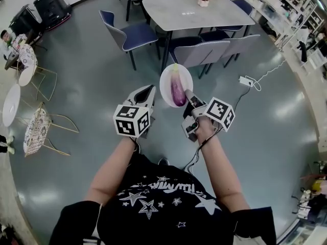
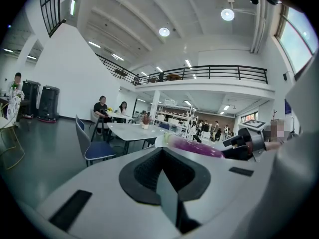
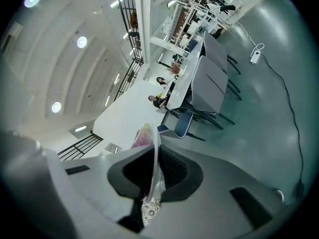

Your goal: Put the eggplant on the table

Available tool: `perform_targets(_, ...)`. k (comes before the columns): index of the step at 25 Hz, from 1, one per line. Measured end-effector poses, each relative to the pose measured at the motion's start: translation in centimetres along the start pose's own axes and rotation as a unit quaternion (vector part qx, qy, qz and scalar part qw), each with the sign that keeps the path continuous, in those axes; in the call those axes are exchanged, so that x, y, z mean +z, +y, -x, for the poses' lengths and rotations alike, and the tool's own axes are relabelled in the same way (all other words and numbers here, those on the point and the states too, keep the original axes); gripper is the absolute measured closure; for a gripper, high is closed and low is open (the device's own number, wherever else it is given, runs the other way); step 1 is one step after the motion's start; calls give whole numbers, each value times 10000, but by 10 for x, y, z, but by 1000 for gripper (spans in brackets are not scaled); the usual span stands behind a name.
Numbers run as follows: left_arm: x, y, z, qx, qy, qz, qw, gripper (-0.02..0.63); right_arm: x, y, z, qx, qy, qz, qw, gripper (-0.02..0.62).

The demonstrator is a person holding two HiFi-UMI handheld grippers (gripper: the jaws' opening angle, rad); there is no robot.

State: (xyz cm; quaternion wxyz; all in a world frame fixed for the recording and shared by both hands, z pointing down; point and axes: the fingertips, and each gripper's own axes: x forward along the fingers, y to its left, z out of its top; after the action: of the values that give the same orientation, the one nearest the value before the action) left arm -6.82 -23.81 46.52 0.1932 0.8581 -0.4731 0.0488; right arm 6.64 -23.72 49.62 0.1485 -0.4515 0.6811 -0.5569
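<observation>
The right gripper is reaching forward, clamping the white plate by its rim. The left gripper is hovering beside, jaws together. In the right gripper view, the plate is hiding most of the eggplant.

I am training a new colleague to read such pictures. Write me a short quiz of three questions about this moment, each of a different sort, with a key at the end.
1. True or false: the eggplant lies on a white plate.
2. Multiple choice: what do the jaws of the right gripper close on?
A) the rim of the plate
B) the eggplant itself
C) nothing
3. Short answer: what is between the jaws of the left gripper?

Key
1. True.
2. A. The thin white rim runs between the jaws in the right gripper view.
3. Nothing. The jaws are together and empty. The plate is carried over the floor, short of the grey table.
</observation>
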Motion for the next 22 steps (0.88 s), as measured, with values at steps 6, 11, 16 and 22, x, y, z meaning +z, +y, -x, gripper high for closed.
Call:
perform_targets(6, -1, 2, 0, 0, -30, 17, 10000, 598, 0, -3, -2, 47, 1, -72, 10000, 567)
perform_targets(11, -3, 1, 1, -23, -66, -7, 10000, 598, -2, -4, -2, 108, 0, -82, 9999, 566)
perform_targets(16, -7, -2, 1, -76, -82, 17, 9999, 598, -3, -6, 1, 118, -39, -112, 9999, 566)
perform_targets(22, -3, -7, -6, -197, -105, -70, 9997, 598, 2, -11, 5, 75, -98, -89, 9999, 566)
